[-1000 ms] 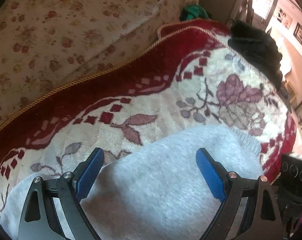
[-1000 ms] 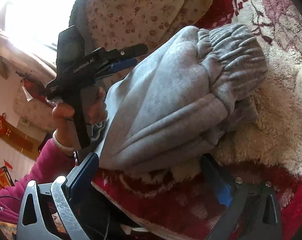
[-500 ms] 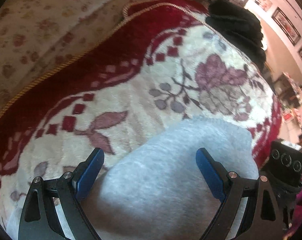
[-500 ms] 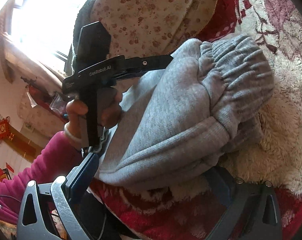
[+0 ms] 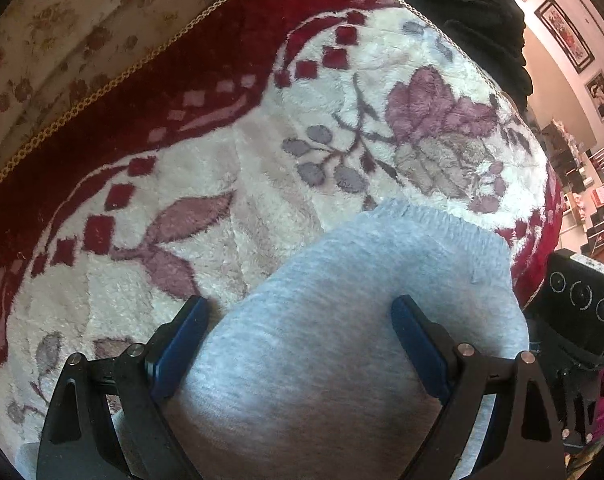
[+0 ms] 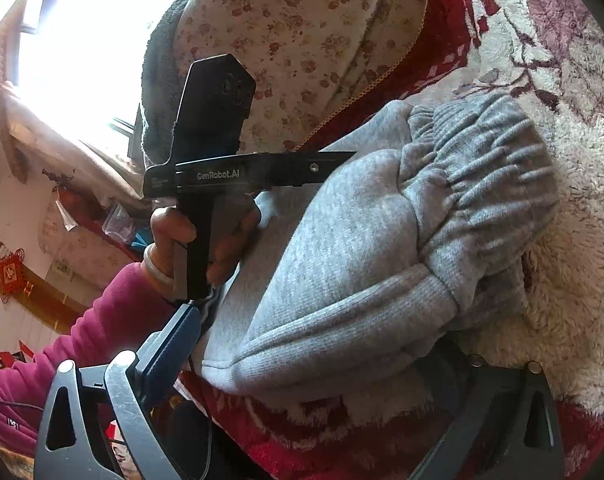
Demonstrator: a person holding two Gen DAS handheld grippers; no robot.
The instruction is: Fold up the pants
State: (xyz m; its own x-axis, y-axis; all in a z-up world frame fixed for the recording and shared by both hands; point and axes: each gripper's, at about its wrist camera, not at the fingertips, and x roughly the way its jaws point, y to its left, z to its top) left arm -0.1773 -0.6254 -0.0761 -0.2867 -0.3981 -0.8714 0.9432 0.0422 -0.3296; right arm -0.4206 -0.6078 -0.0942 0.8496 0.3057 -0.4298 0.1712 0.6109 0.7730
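The grey sweatpants (image 5: 342, 320) lie folded into a thick bundle on a plush cream and red blanket (image 5: 242, 168). My left gripper (image 5: 298, 344) is open, its blue pads straddling the top of the bundle. In the right wrist view the pants (image 6: 362, 240) show their gathered elastic waistband (image 6: 482, 184) at the right end. The left gripper (image 6: 334, 160) appears side-on there, lying along the top of the bundle, held by a hand (image 6: 174, 236) in a magenta sleeve. My right gripper (image 6: 314, 352) is open at the bundle's near edge, its right pad hidden under the cloth.
A floral sofa back (image 5: 62, 40) rises behind the blanket's gold-corded edge. A black garment (image 5: 474, 20) lies at the blanket's far end. The right gripper's camera housing (image 5: 578, 300) shows at the right. A bright window (image 6: 74, 40) is at upper left.
My left gripper has moved forward and lower along the top of the bundle. My right gripper has come closer to the bundle's near edge. Both stayed open.
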